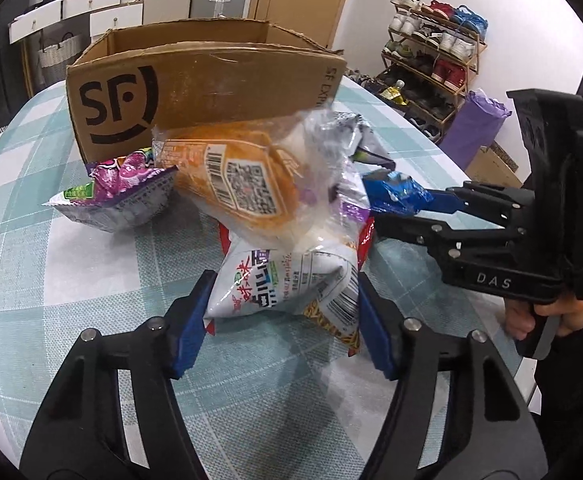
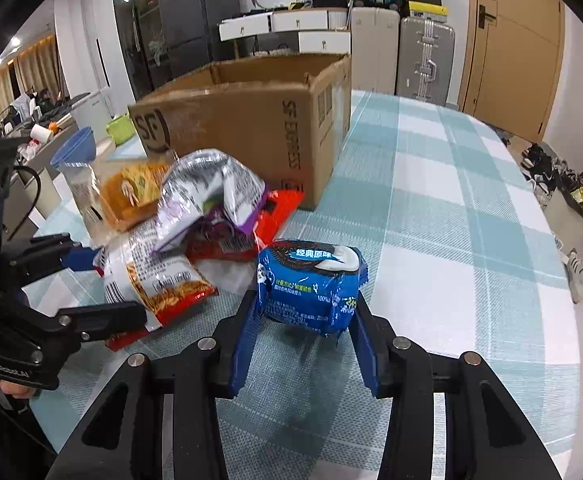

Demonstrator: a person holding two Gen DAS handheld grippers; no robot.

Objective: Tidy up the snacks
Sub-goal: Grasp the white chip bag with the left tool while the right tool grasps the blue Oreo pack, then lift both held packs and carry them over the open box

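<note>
Currently: blue cookie pack point(image 2: 309, 284) pinched between right gripper point(image 2: 305, 344) pads, lifted off table point(image 2: 451, 208); light, crushable, slick film; held midbody. Left gripper point(image 1: 281, 312) clamped on white noodle-snack bag point(image 1: 287, 280); puffy, soft.

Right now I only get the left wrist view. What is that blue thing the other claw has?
Observer: A blue pack with a cream cookie pictured on it, pinched between the right gripper's pads.
Operator: What does the print on the box's side say? It's cut off for me.
Observer: On the box it reads SF EXPRESS in full, running down the side near the corner.
Operator: Anything past the pile I'm missing?
Observer: A blue bowl, beyond the pile and left of the box in the right wrist view.
</note>
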